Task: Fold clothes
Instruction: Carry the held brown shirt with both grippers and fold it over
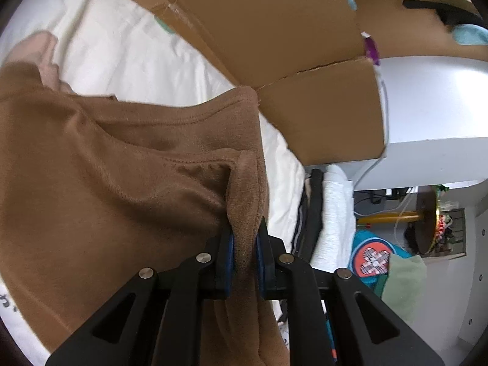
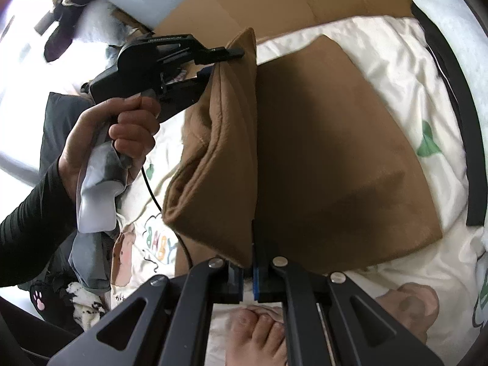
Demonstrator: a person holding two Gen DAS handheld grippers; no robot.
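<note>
The brown garment (image 1: pixel 122 164) is spread over a cream bed sheet (image 1: pixel 122 48), with one edge lifted off the bed between the two tools. In the left wrist view, the left hand-held gripper (image 1: pixel 245 244) is clamped on a bunched fold of the brown fabric: the cloth fills the gap between its blue-padded fingers (image 1: pixel 229 253) and hangs down behind them. A stitched hem runs across the garment just above the grip. Beyond it stands a cardboard box (image 1: pixel 274 30), and stacked folded clothes (image 1: pixel 332 213) lie beside the bed's edge.

In the right wrist view, the right hand-held gripper (image 2: pixel 248 270) pinches the near corner of the same brown garment (image 2: pixel 335 152), its jaws nearly together on the thin edge. The raised fold runs from there up to the left hand-held gripper (image 2: pixel 225 61), held by the person's left hand (image 2: pixel 122 134) in a black sleeve (image 2: pixel 27 231); a black cable (image 2: pixel 152 192) hangs from it. The rest of the garment lies flat on the printed sheet (image 2: pixel 381 48). A bare foot (image 2: pixel 259 335) rests on the bed just beneath the right tool.
</note>
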